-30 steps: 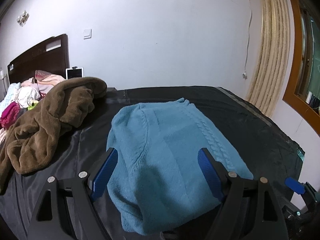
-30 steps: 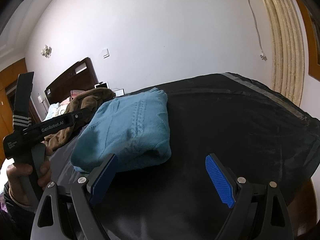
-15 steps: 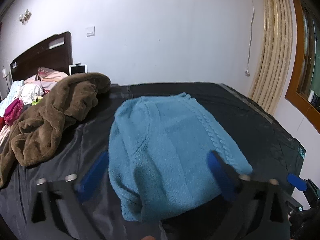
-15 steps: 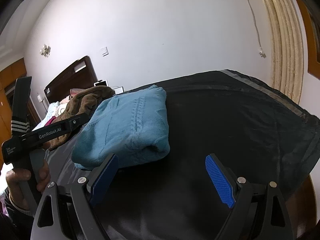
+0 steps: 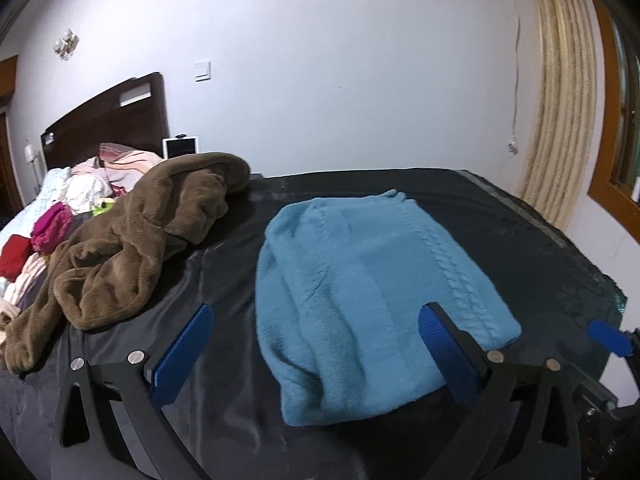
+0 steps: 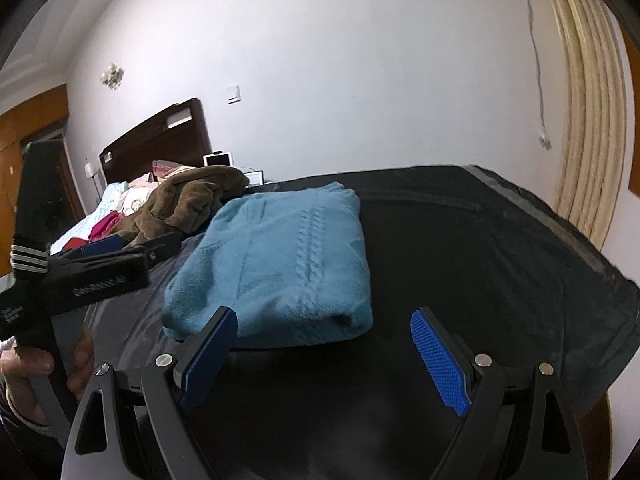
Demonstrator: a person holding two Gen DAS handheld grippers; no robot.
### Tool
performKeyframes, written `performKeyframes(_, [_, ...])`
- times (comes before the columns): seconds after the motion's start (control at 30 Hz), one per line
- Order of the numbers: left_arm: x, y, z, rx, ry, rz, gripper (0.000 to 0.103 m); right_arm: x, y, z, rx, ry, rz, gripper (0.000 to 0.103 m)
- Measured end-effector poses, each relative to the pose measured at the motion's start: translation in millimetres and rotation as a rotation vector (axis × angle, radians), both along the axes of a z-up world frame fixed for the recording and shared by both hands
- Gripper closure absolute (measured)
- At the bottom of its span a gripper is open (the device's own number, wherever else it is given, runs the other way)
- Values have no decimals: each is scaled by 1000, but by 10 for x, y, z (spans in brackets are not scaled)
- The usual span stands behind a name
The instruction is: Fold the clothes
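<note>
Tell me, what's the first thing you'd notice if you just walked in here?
The fluffy blue sweater, folded into a neat bundle in the middle of the black bed cover. Just left of it a brown fleecy garment lies crumpled, with a pile of colourful clothes behind it by the dark headboard.

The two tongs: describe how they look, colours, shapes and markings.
The left tongs and right tongs match: black, angular forked frames with triangular cut-outs and silver round bolts, each finger faced with a blue ribbed pad. Seen from the right wrist, the left tool's black body carries white lettering, too blurred to read surely, and a band of grey-white stripes.
</note>
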State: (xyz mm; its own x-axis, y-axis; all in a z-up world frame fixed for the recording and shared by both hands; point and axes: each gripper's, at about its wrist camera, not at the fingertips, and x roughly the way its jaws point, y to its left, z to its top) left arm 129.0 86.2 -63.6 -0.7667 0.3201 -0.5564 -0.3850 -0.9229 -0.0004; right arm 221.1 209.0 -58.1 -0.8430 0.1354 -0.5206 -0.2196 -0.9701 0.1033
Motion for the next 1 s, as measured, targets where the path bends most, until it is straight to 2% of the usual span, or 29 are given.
performKeyframes(0.17, [-7, -38, -39, -36, 0, 52, 0, -46, -41, 36, 31, -4, -7, 13])
performKeyframes(0.47, [19, -49, -23, -39, -5, 38, 0, -67, -47, 145, 46, 17, -13, 12])
performKeyframes(0.73, [9, 21, -102, -42, -42, 11, 0, -53, -38, 117, 44, 5, -16, 12])
performKeyframes(1.0, [51, 81, -90, -57, -34, -4, 0, 13, -18, 231, 45, 49, -32, 12])
